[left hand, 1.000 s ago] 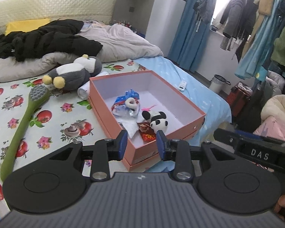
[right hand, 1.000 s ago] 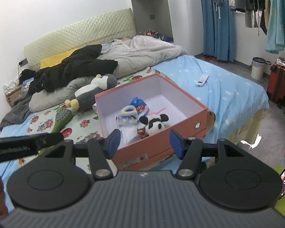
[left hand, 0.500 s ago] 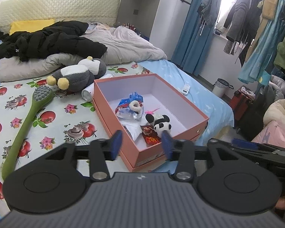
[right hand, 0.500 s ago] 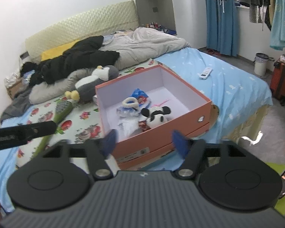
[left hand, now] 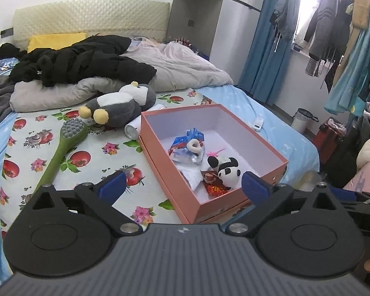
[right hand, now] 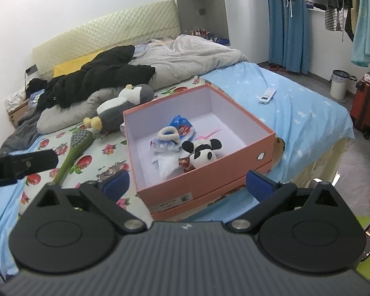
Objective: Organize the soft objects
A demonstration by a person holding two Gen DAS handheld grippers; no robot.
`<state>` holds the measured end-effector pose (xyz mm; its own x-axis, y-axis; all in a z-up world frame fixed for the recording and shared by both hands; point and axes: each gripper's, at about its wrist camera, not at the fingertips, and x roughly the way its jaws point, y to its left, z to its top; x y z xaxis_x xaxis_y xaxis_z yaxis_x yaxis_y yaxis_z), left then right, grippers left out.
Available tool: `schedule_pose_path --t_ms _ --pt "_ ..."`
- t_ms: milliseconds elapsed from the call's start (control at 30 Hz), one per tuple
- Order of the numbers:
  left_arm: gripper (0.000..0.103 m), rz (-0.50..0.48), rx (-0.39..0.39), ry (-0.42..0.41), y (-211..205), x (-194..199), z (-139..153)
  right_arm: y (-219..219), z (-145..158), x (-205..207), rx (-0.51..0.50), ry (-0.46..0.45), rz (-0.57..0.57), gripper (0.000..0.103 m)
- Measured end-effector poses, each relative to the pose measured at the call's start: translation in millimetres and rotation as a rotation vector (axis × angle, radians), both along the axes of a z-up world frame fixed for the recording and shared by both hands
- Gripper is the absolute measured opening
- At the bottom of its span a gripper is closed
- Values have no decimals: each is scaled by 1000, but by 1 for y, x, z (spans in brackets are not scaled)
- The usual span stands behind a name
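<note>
An open pink box (left hand: 165,157) (right hand: 234,172) sits on the bed near its foot. Inside lie a small panda plush (left hand: 225,170) (right hand: 202,153), a blue and clear bag with a white ring (left hand: 190,143) (right hand: 170,135), a red packet (left hand: 213,185) and white paper. A grey penguin plush (left hand: 118,103) (right hand: 120,103) lies on the bed behind the box. My left gripper (left hand: 183,187) is open and empty, in front of the box. My right gripper (right hand: 187,182) is open and empty, also in front of it.
A green long-handled brush (left hand: 61,148) (right hand: 74,150) lies left of the box. A white tube (left hand: 133,128) lies by the penguin. A black jacket (left hand: 81,61) and grey duvet (left hand: 185,66) cover the far bed. A remote (right hand: 267,95) lies on the blue sheet. Clothes hang at right.
Both grippers have opened wide; the left was nearly shut a second ago. Both have pulled back and risen a little from the box.
</note>
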<state>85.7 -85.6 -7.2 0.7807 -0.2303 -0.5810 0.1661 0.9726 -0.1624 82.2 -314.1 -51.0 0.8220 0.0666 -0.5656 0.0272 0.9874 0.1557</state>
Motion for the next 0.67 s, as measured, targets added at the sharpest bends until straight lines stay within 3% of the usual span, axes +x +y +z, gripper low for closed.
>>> schedule_pose_path --t_ms 667 --pt "102 17 17 20 0 2 -3 6 1 0 -22 -7 10 103"
